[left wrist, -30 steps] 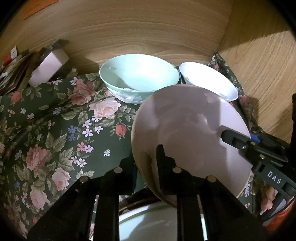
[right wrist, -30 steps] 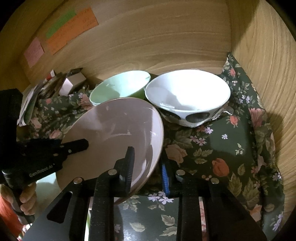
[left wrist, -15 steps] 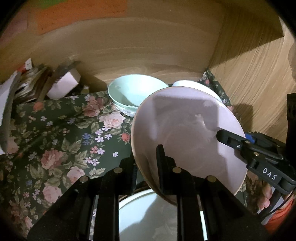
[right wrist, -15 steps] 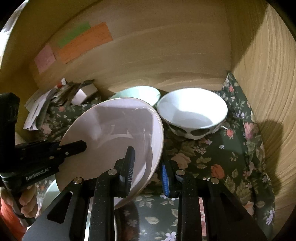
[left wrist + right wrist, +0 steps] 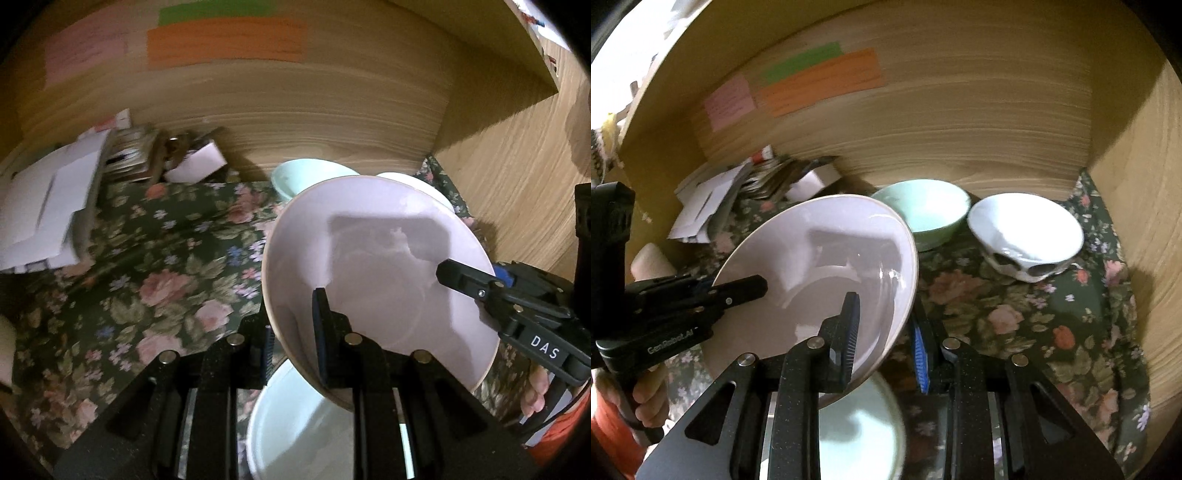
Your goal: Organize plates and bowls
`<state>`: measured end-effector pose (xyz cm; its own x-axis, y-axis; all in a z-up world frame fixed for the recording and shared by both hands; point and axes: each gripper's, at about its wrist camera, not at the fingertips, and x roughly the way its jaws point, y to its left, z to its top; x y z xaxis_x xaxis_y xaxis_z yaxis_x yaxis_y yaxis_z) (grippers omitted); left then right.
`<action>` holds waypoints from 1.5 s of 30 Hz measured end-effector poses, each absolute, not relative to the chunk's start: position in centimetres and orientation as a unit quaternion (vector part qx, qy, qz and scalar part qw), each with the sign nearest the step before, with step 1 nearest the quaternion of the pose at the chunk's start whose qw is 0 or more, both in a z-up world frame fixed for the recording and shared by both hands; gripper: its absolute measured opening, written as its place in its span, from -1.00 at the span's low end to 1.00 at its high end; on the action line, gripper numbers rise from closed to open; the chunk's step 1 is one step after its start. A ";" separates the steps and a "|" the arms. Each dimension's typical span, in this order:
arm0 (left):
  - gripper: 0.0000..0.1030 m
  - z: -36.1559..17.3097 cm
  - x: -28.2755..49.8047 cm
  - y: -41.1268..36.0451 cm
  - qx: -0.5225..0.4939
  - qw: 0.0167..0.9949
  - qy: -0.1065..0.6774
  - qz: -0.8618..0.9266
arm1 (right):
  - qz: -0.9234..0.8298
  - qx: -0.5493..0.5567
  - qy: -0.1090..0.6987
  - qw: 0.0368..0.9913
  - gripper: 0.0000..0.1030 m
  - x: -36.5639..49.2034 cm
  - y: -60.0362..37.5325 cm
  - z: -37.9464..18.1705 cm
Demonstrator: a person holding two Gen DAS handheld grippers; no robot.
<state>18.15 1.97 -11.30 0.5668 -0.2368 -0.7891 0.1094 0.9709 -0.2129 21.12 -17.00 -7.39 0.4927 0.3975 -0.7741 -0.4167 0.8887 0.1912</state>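
Observation:
A pale lilac plate [image 5: 369,266] [image 5: 820,258] hangs tilted above the floral cloth, gripped at two opposite sides of its rim. My left gripper [image 5: 293,332] is shut on the near-left rim. My right gripper [image 5: 886,341] is shut on the right rim. Under the lifted plate lies a pale mint plate [image 5: 295,424] [image 5: 860,424]. A mint bowl [image 5: 923,210] [image 5: 295,177] and a white bowl [image 5: 1027,229] with dark patches outside stand side by side against the back wall. The lilac plate hides most of both bowls in the left wrist view.
A floral cloth [image 5: 1015,325] covers the shelf floor. Papers and envelopes [image 5: 48,206] and a small white box [image 5: 199,162] are piled at the back left. A wooden back wall with coloured notes [image 5: 820,81] and a wooden side wall [image 5: 1145,221] close the space.
Both grippers have risen and pulled back with the lilac plate between them. The bowls now look smaller and farther away, and more of the back wall and its notes shows.

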 end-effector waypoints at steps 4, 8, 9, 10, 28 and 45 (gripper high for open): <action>-0.64 -11.0 16.6 3.6 -0.073 0.885 0.452 -0.083 | 0.250 -0.016 0.443 0.860 -0.54 20.2 -15.6 -7.3; -0.64 -10.9 15.3 4.9 -0.077 0.887 0.449 -0.070 | 0.264 -0.022 0.441 0.857 -0.54 19.3 -14.1 -7.3; -0.64 -10.9 14.9 5.3 -0.079 0.888 0.448 -0.067 | 0.268 -0.023 0.441 0.856 -0.54 19.1 -13.7 -7.2; -0.64 -10.9 14.5 5.8 -0.081 0.889 0.447 -0.063 | 0.272 -0.026 0.441 0.855 -0.54 18.8 -13.3 -7.2; -0.64 -11.7 8.3 12.5 -0.114 0.890 0.441 -0.002 | 0.334 -0.058 0.440 0.832 -0.54 15.6 -6.9 -7.9; -0.64 -14.3 4.4 17.9 -0.154 0.876 0.455 0.043 | 0.375 -0.102 0.465 0.796 -0.54 12.9 -0.5 -10.8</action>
